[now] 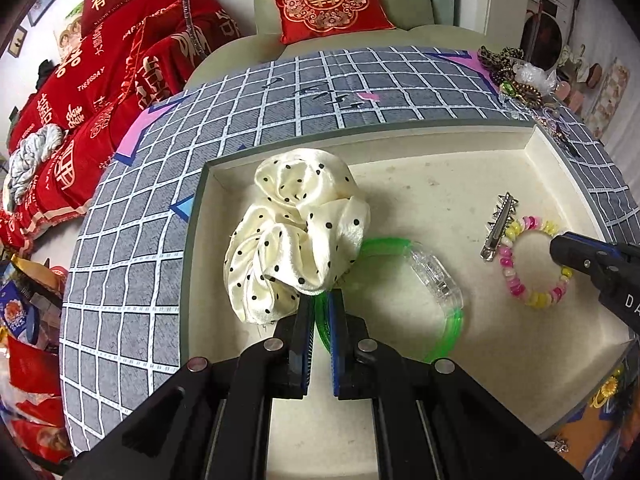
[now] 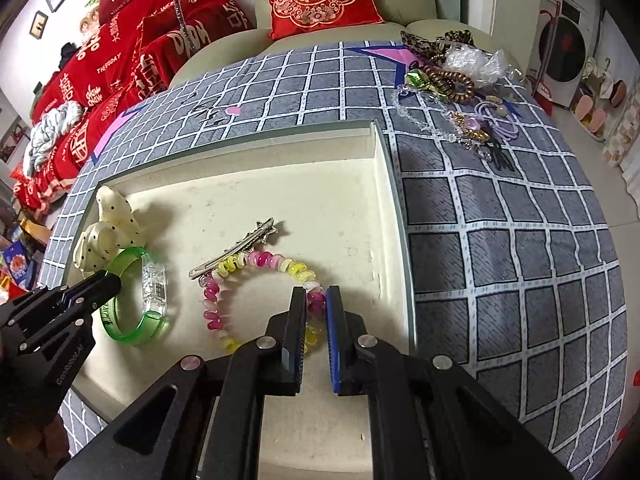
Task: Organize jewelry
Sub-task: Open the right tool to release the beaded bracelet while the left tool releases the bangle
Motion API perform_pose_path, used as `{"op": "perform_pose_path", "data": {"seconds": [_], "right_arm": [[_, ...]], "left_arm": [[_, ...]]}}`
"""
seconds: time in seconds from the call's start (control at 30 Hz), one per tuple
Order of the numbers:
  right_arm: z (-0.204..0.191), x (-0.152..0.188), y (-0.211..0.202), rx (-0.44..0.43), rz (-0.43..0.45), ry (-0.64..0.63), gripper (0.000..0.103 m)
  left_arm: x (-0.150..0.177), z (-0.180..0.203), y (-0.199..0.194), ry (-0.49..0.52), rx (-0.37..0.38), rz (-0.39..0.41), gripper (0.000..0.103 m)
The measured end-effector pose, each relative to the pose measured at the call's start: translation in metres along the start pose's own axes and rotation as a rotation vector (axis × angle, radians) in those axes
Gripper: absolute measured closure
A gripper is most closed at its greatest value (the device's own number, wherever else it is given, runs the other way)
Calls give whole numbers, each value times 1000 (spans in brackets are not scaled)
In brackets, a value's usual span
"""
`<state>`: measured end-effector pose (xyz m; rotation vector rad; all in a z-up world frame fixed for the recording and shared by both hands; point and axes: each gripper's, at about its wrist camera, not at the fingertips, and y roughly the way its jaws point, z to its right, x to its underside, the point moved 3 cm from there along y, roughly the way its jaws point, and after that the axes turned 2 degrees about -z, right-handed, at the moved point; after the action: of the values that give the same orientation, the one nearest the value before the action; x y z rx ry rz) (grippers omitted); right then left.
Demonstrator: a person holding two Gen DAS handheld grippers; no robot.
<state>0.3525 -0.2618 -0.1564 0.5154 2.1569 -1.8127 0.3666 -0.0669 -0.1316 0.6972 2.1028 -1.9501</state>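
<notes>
Two grips on: my left gripper [image 1: 319, 308] pinches the green bangle [image 1: 448, 328], my right gripper [image 2: 316, 304] pinches the pink-yellow coil bracelet [image 2: 256, 264], both lying in the cream tray [image 2: 320, 184]. Risks, imo: bangle snags the dotted scrunchie [image 1: 296, 224] w/ any pull; coil drags the metal hair clip [image 2: 240, 250] touching it.

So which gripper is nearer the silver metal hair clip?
Right. The right gripper grips the pink-and-yellow coil bracelet touching the silver metal hair clip; the left gripper holds the green bangle, farther away.
</notes>
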Motion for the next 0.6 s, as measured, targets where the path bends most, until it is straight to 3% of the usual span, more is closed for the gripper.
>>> {"op": "perform_pose_path", "data": {"seconds": [0.07, 0.1, 0.13, 0.2, 0.6], "right_arm": [[-1, -1, 0, -16, -3, 3, 89], [-1, -1, 0, -25, 0, 8, 81], [-1, -2, -1, -30, 3, 14, 65], [-2, -3, -5, -33, 17, 23, 52], [-10, 7, -71, -95, 139, 33, 51]], "left_arm": [[0, -1, -3, -6, 2, 8, 89], [0, -2, -5, -8, 4, 15, 89], [-1, -2, -8, -6, 5, 20, 89], [-2, -2, -10, -3, 2, 24, 89], [4, -11, -41, -27, 13, 79, 89]]}}
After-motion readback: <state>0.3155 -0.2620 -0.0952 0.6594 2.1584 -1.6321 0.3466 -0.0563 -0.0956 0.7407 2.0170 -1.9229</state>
